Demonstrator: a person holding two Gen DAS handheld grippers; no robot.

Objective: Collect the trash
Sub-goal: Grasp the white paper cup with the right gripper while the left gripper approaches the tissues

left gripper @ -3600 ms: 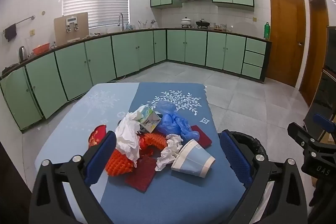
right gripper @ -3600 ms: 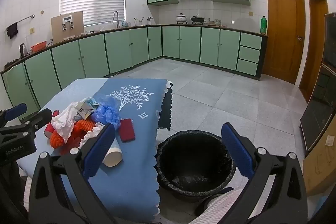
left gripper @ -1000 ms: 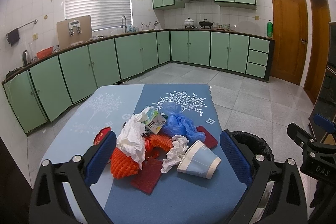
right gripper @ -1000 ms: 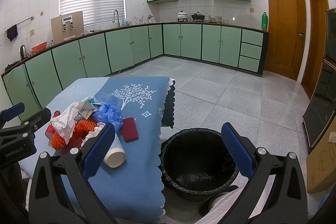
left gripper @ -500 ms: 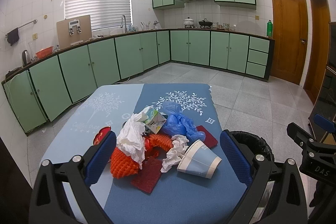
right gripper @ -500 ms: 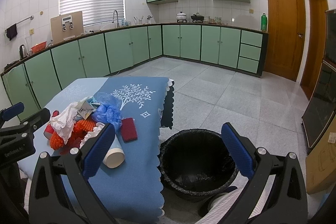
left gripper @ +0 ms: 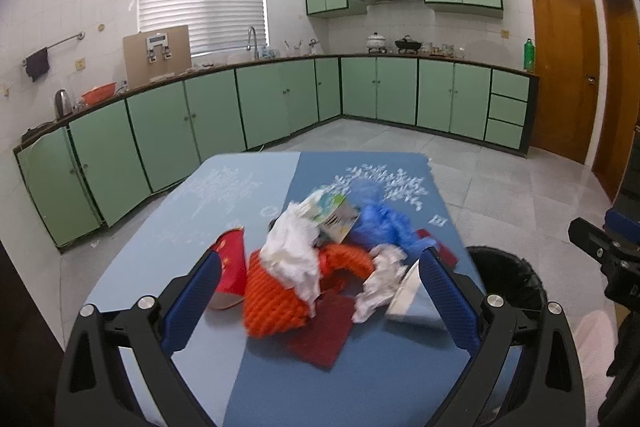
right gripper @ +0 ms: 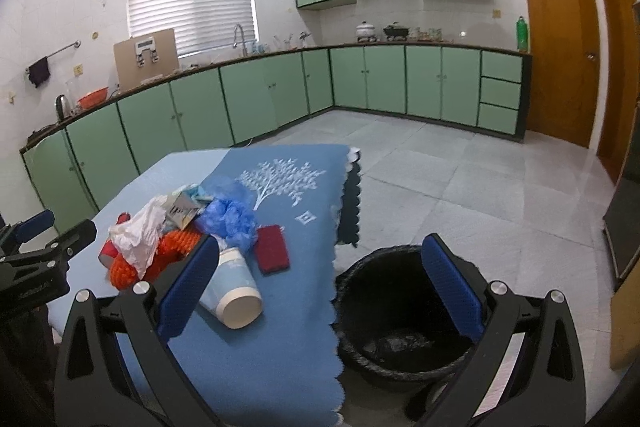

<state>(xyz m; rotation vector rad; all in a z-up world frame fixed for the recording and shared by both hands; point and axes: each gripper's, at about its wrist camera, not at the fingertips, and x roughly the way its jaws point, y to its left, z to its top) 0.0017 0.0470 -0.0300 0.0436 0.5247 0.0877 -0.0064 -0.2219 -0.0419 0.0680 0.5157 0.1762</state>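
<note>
In the lower half of the left wrist view, the left gripper [left gripper: 320, 301] stands with its two blue-padded jaws spread wide and nothing between them, framing a heap of trash on the blue tablecloth [left gripper: 224, 203]. The heap at the middle of that frame counts out as follows: one red paper cup [left gripper: 231, 267] lying on its side at the left edge of the pile, one orange mesh net [left gripper: 276, 301] beside it, two wads of white tissue, the larger one [left gripper: 292, 255] draped over the net and the smaller one [left gripper: 380, 281] to its right, one printed carton [left gripper: 334, 217] tilted at the top of the heap, one crumpled blue plastic bag [left gripper: 380, 221], and one light blue paper cup [left gripper: 412, 301] on its side near the right jaw. Two dark red pads are there too, one [left gripper: 322, 337] at the near edge of the pile and one [right gripper: 272, 254] showing in the middle of the right wrist view, just beside the blue bag. The right gripper [right gripper: 318, 293] is likewise spread wide and empty, its left jaw over the table and its right jaw over the single black-lined trash bin [right gripper: 400, 311] that stands on the floor at the lower centre of that frame, close against the tablecloth's scalloped edge.
</note>
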